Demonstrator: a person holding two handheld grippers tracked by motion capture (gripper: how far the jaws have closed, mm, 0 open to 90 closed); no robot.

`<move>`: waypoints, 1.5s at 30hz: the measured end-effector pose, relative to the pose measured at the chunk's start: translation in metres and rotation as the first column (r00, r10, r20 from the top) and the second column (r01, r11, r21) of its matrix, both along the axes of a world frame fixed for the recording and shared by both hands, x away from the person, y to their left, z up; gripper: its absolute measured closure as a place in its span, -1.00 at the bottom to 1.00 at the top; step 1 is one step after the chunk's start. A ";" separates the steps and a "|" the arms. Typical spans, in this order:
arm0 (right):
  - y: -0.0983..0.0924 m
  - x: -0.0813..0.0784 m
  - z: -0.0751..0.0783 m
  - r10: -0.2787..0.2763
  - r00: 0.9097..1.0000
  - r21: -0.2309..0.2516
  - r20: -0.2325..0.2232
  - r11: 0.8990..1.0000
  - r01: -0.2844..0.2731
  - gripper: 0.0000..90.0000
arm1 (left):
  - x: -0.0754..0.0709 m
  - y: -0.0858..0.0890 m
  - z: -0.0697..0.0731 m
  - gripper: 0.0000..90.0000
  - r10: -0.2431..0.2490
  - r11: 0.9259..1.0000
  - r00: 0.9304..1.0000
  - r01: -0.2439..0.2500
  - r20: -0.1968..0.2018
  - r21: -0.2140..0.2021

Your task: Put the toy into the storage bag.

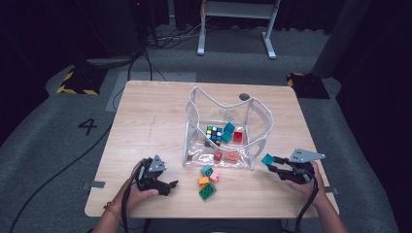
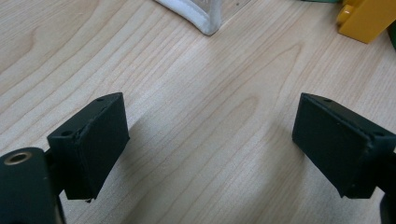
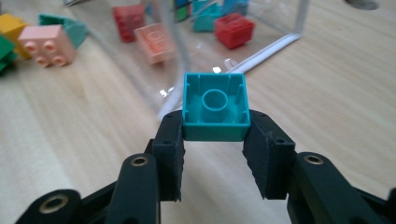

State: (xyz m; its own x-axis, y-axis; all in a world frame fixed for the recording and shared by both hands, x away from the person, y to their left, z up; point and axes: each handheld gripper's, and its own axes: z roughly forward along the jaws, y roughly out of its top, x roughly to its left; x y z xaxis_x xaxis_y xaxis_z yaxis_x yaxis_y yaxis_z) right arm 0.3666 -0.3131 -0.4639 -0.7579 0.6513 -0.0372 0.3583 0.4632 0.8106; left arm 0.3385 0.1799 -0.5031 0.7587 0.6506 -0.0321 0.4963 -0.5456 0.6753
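Note:
My right gripper [image 1: 270, 163] is shut on a teal brick [image 1: 267, 159] to the right of the clear bin [image 1: 194, 127]. In the right gripper view the teal brick [image 3: 215, 106] sits between the pads [image 3: 170, 142] with its hollow underside facing the camera, and the right gripper [image 3: 214, 135] holds it above the wood. My left gripper [image 1: 171, 186] rests low on the table at the front left, open. Its jaws in the left gripper view stand wide apart over bare wood, and the left gripper [image 2: 212, 140] holds nothing.
The bin holds a colour cube [image 1: 214, 134], teal [image 1: 228, 129], red [image 1: 238, 136] and salmon bricks [image 1: 231, 156]. In front of it lie loose bricks: teal [image 1: 207, 170], pink [image 1: 214, 176], yellow [image 1: 203, 181], green [image 1: 208, 191]. A round hole [image 1: 244, 96] marks the table's far side.

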 end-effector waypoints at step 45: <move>0.000 0.115 0.148 -0.089 0.978 0.069 0.187 0.995 0.077 0.32 | 0.000 0.000 0.000 -0.77 0.001 1.000 1.000 -0.001 -0.005 -0.003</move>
